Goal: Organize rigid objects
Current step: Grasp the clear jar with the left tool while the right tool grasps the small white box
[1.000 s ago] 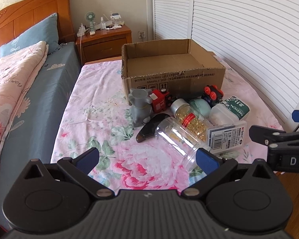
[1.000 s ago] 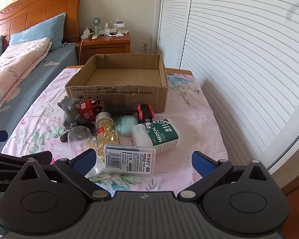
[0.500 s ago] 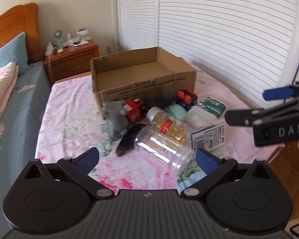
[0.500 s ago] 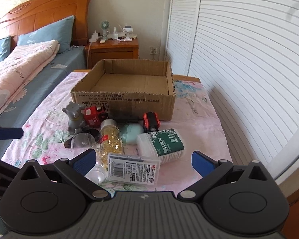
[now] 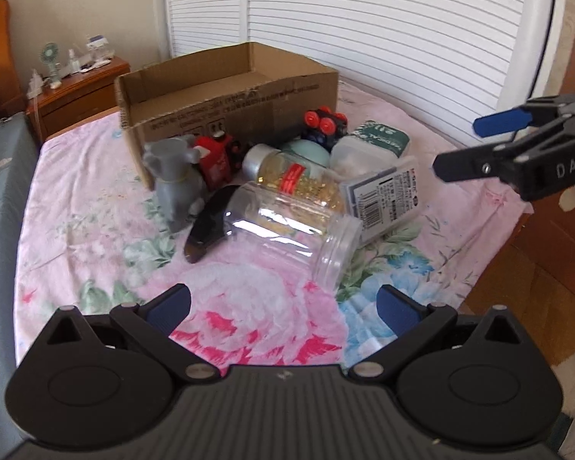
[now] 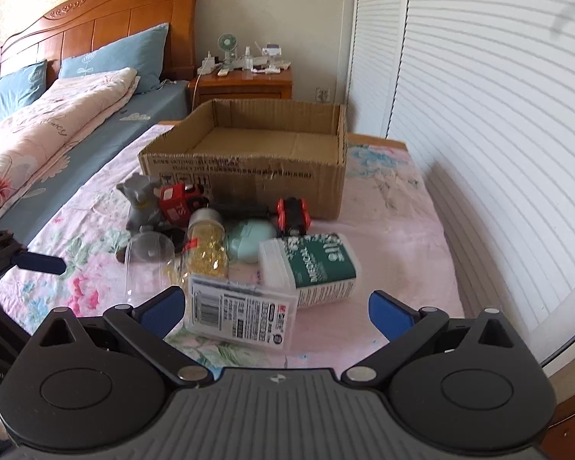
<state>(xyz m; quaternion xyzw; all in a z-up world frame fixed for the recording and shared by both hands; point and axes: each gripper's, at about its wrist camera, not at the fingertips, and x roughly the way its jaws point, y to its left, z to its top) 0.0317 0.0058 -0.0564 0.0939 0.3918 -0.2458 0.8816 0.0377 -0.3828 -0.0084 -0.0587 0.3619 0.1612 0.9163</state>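
Both grippers hang short of the pile, holding nothing. Left gripper (image 5: 283, 306): jaws spread wide, blue pads clear of everything. Right gripper (image 6: 274, 310): jaws likewise spread, nothing between them.

The pile sits on the flowered bedspread (image 5: 96, 237), bunched against the near wall of the open cardboard box (image 6: 245, 176), which looks empty inside.

Nearest the left gripper: the clear empty jar (image 5: 291, 234), on its side. Long axis runs from far-left to near-right, open threaded mouth pointing near and right, toward the right pad. It lies ahead of the jaws and slightly right of centre. A dark curved piece (image 5: 207, 226) leans against its far-left end. Behind it and touching: the bottle of yellow capsules (image 5: 295, 184), also on its side.

Nearest the right gripper: the flat labelled case (image 6: 245, 312), just ahead of the jaws, left of centre, its near edge by the left pad. Beyond it the white tub with green label (image 6: 310, 268), on its side.

Further back by the box: grey elephant toy (image 5: 174, 180), red toy truck (image 5: 216, 157), mint-green case (image 6: 249, 243), red-wheeled toy car (image 6: 293, 216).

Judgement: jar lies skewed across the left jaws' line; closing across its width would want some turning of the wrist. The case is the right gripper's closer pick.
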